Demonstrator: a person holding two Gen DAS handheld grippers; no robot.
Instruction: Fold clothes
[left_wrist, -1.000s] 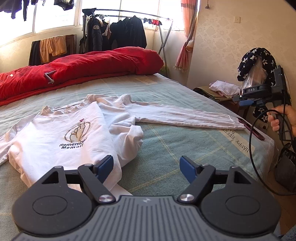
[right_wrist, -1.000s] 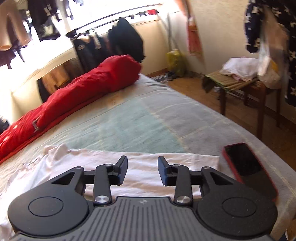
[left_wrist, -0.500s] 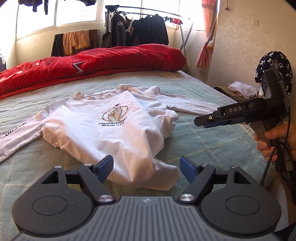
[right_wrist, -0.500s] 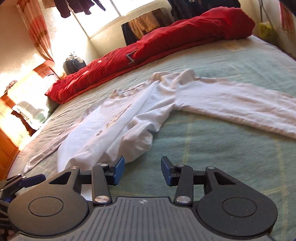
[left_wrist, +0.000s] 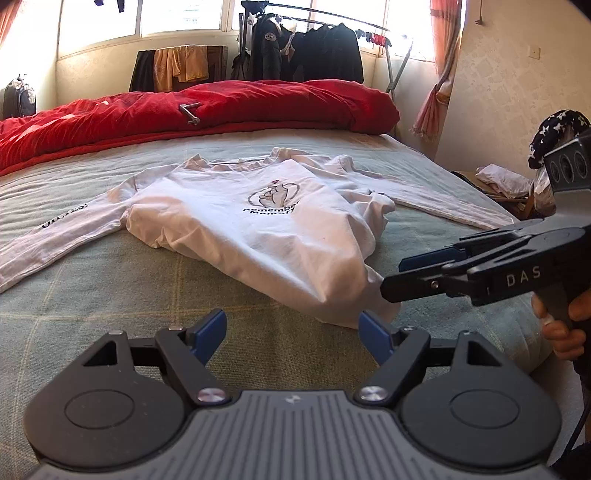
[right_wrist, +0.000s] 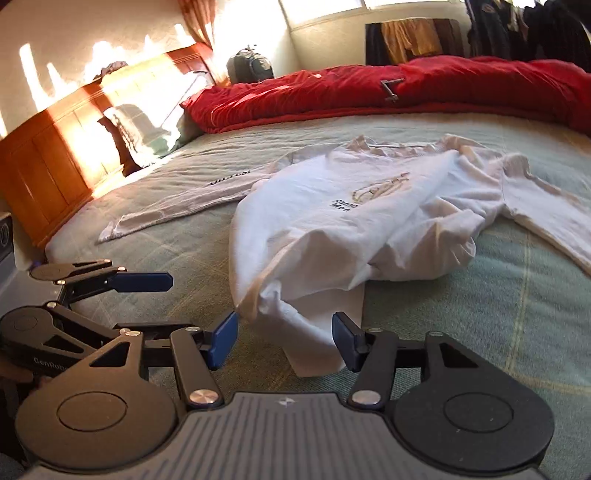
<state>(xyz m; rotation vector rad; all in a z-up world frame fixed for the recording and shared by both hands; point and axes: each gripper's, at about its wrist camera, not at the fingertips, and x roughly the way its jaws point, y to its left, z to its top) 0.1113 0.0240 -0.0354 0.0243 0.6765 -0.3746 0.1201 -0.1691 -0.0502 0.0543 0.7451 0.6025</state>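
A white long-sleeved shirt (left_wrist: 258, 229) with a printed logo lies face up on the green bed cover (left_wrist: 110, 288), sleeves spread and its right side bunched. My left gripper (left_wrist: 293, 332) hovers open just short of the shirt's lower hem, with only bed cover between its fingers. My right gripper (right_wrist: 284, 336) is at the hem's right corner (right_wrist: 306, 332). Its jaws are opening, the cloth lies between them and the pads do not press it. From the left wrist view the right gripper (left_wrist: 397, 275) comes in from the right, held by a hand (left_wrist: 565, 325). The left gripper (right_wrist: 166, 304) shows at the left of the right wrist view.
A red duvet (left_wrist: 221, 107) is piled along the far side of the bed. Behind it stands a clothes rack (left_wrist: 306, 48) with dark jackets. A wooden headboard (right_wrist: 48, 158) and a pillow (right_wrist: 136, 133) are at the left. A chair with clothes (left_wrist: 498, 181) stands off the bed's right edge.
My right gripper has swung from the sleeve cuff at the bed's right edge to the shirt's lower hem, and its jaws have widened. The left gripper shifted along the hem, staying open.
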